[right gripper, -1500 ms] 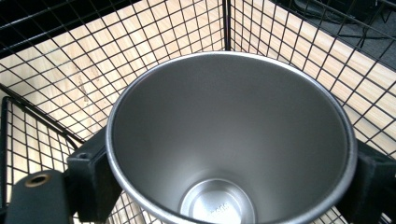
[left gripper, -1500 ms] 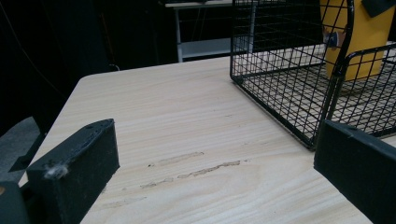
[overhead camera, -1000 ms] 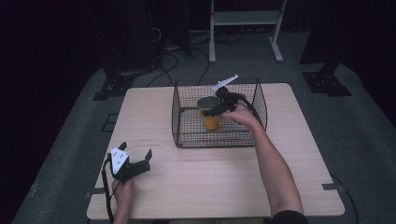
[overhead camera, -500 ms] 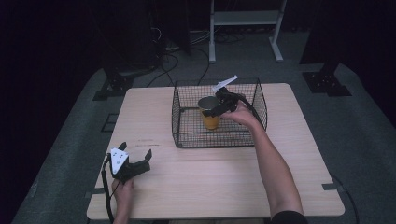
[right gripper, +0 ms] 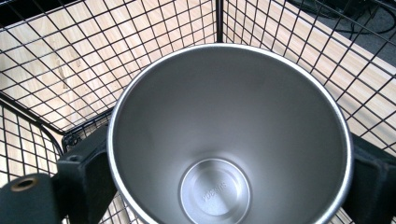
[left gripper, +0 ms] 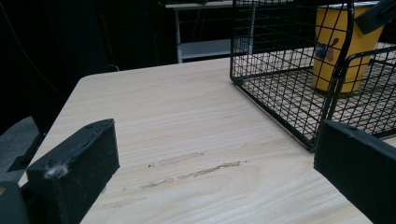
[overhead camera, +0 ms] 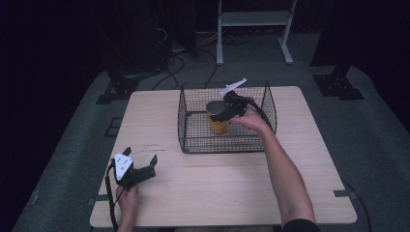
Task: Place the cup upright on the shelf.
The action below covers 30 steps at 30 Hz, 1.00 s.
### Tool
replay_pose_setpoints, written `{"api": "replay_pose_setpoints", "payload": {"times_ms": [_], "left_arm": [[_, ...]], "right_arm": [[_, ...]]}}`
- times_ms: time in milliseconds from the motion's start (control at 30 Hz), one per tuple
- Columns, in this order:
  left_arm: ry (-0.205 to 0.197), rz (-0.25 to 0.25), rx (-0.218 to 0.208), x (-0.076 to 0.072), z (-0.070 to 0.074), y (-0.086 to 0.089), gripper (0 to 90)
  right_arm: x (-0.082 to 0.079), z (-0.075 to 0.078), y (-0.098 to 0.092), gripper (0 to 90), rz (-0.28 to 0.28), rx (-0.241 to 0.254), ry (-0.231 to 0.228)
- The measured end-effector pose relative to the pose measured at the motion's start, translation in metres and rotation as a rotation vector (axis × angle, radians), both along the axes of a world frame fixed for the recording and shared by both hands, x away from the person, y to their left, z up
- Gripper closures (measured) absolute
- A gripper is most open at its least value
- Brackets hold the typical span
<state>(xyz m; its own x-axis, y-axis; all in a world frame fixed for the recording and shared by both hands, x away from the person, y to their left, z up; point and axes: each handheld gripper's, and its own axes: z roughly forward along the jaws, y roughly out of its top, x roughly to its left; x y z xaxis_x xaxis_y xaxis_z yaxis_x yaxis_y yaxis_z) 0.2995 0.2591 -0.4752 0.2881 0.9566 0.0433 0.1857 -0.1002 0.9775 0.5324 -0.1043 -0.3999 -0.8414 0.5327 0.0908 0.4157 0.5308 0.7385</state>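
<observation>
So here's the setup: a light wood-grain tabletop [overhead camera: 232,193] with a black wire-mesh basket [overhead camera: 193,137] sitting up around 12 o'clock from the middle of it. Inside the basket stands a yellow tumbler cup with a shiny steel inside [overhead camera: 217,123], upright, roughly at the basket's centre.

The right hand-held gripper [overhead camera: 223,112] is reaching into the basket from the 4 o'clock side, with the person's right hand [overhead camera: 251,118] behind it and the forearm running back down toward the near edge. In the right gripper view you look straight down into the cup [right gripper: 229,140], and the two black jaws sit tight against its outside, one at 9 o'clock and one at 3 o'clock of the rim, so it's clamped around the cup just under the lip. The cup's bottom looks like it's on the basket floor in the left gripper view [left gripper: 338,46], though I can't say for sure it's fully resting.

The left hand-held gripper [overhead camera: 140,162] is way off at about 8 o'clock on the tabletop, well apart from the basket, held low by the left hand [overhead camera: 126,198]. Its jaws are spread wide with nothing between them, just bare wood showing in the gap. From its camera the basket [left gripper: 280,88] sits off toward 2 o'clock.
</observation>
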Motion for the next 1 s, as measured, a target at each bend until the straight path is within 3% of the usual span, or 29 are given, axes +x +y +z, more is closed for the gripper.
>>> {"api": "replay_pose_setpoints", "payload": {"times_ms": [533, 1000], "left_arm": [[-0.001, 0.0, 0.001, 0.0, 0.0, -0.0002, 0.0], [-0.001, 0.0, 0.001, 0.0001, 0.0, -0.0004, 0.0]], "right_arm": [[-0.0044, -0.0023, -0.0039, 7.1, 0.001, 0.011, -0.012], [-0.0093, 0.0056, -0.0064, 2.6, -0.001, 0.031, -0.031]]}}
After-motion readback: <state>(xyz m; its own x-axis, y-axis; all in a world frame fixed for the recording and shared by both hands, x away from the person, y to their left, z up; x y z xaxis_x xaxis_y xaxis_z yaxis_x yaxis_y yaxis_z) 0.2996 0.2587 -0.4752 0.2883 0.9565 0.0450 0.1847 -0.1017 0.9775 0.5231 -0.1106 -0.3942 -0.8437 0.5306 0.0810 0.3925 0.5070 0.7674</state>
